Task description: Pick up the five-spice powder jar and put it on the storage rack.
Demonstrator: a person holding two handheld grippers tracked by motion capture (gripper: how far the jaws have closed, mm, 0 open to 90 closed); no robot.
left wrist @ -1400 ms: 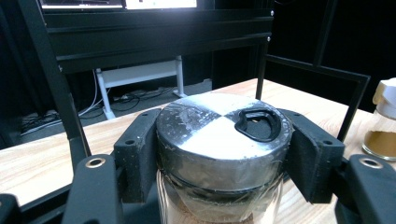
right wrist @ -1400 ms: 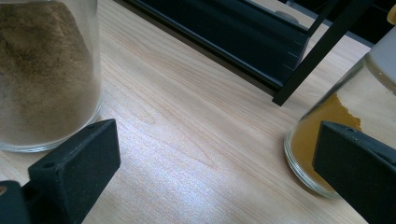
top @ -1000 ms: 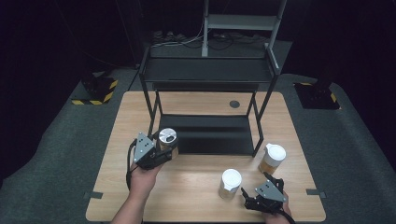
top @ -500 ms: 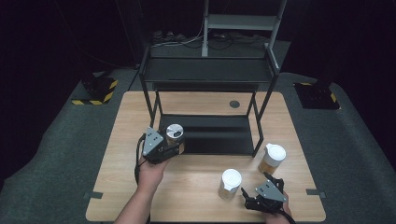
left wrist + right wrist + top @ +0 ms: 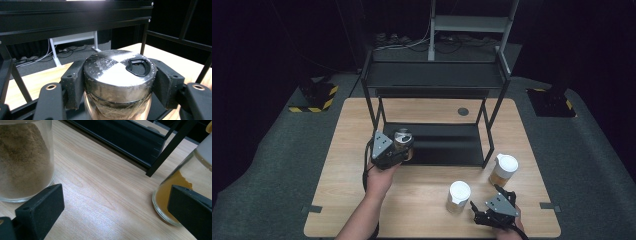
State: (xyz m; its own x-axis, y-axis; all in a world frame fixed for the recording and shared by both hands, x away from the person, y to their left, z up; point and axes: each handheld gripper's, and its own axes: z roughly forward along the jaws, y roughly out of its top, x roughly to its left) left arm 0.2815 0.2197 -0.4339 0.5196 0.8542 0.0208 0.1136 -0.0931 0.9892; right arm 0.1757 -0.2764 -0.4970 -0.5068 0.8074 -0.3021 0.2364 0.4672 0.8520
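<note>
Clamping a jar (image 5: 119, 82) by its lid: left gripper (image 5: 117, 82), both black pads pressing the lid's sides, one on each flank, seen close in the left gripper view. Showing a round silver lid (image 5: 117, 75) with a black pull ring (image 5: 138, 67) lying flat toward one edge; glass body just visible beneath, contents too dim to tell. Holding the jar upright at the front left of the black rack (image 5: 437, 80), right by the front edge of its lower shelf (image 5: 447, 142), in the high view; whether the jar's base is resting on the shelf or hanging clear cannot be told. Reaching in from the bottom of the high view, a forearm and hand (image 5: 379, 177) behind that gripper (image 5: 393, 150), cable trailing beside the wrist. Sitting low at the near right corner of the wooden table (image 5: 347, 150): right gripper (image 5: 494, 210), jaws standing wide apart with only bare tabletop between them in the right gripper view (image 5: 115, 215). Flanking those spread jaws, two more jars: one with a white lid and pale brown powder (image 5: 459, 196) just beside the left pad (image 5: 41, 207), one with a white lid and yellow-orange powder (image 5: 503, 170) partly behind the right pad (image 5: 192, 211). Not touching either jar, as far as can be judged. Standing behind the table, a pale stand (image 5: 472, 22) on dark floor.
</note>
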